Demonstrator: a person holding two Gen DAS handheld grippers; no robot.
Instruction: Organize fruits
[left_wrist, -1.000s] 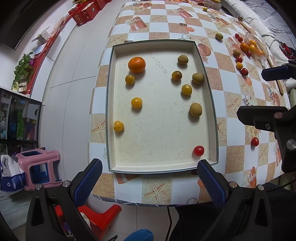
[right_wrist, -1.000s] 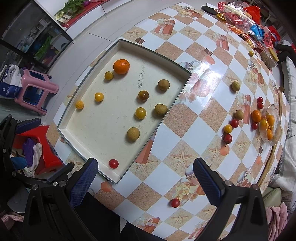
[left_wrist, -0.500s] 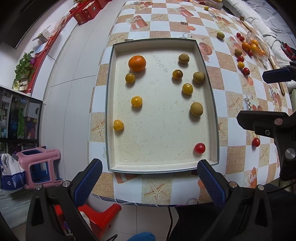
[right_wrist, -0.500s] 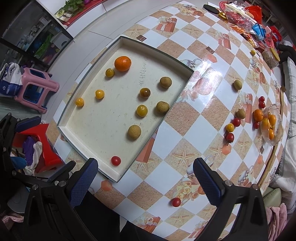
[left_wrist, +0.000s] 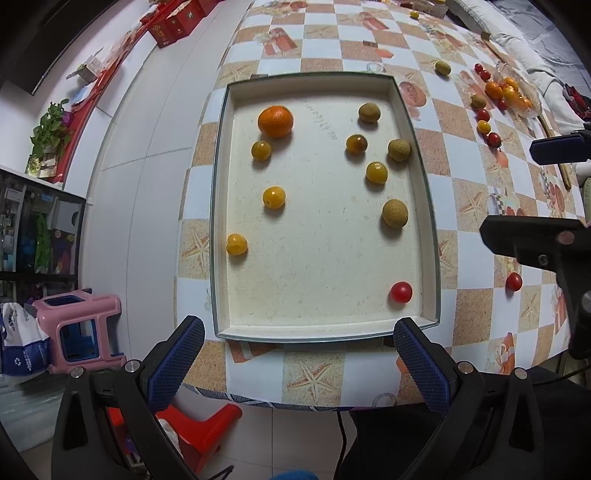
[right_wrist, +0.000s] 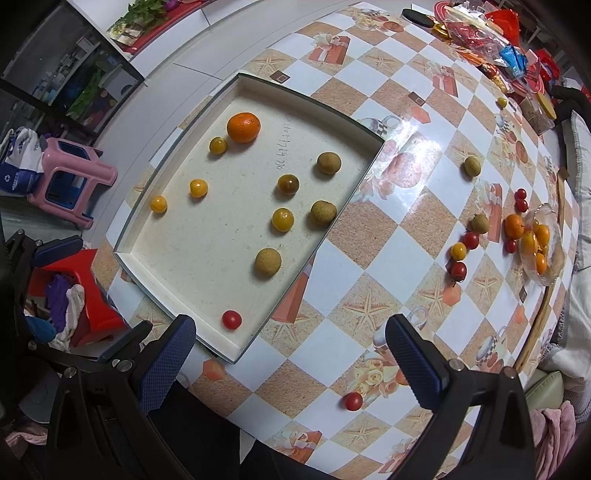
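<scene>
A shallow cream tray (left_wrist: 430, 229) (right_wrist: 136, 229) lies on the checkered table. It holds an orange (left_wrist: 275, 121) (right_wrist: 243, 127), several small yellow fruits such as one (left_wrist: 273, 197), several brown-green round fruits such as one (left_wrist: 395, 213) (right_wrist: 267, 261), and a red cherry tomato (left_wrist: 401, 291) (right_wrist: 231, 319). Another cherry tomato (right_wrist: 353, 401) (left_wrist: 513, 281) sits on the table near the front edge. My left gripper (left_wrist: 299, 360) hangs open and empty before the tray's near edge. My right gripper (right_wrist: 291, 360) is open and empty above the table's near side.
More cherry tomatoes, a yellow fruit and brown fruits (right_wrist: 463, 254) lie at the table's right. A clear dish (right_wrist: 552, 251) there holds small oranges. A pink stool (left_wrist: 79, 325) and a red stool (left_wrist: 207, 424) stand on the floor beside the table. Packets (right_wrist: 480, 26) crowd the far end.
Both grippers have drifted slightly, so the tray sits a little lower in each view. Nothing was picked up or released, and the fruits have not moved.
</scene>
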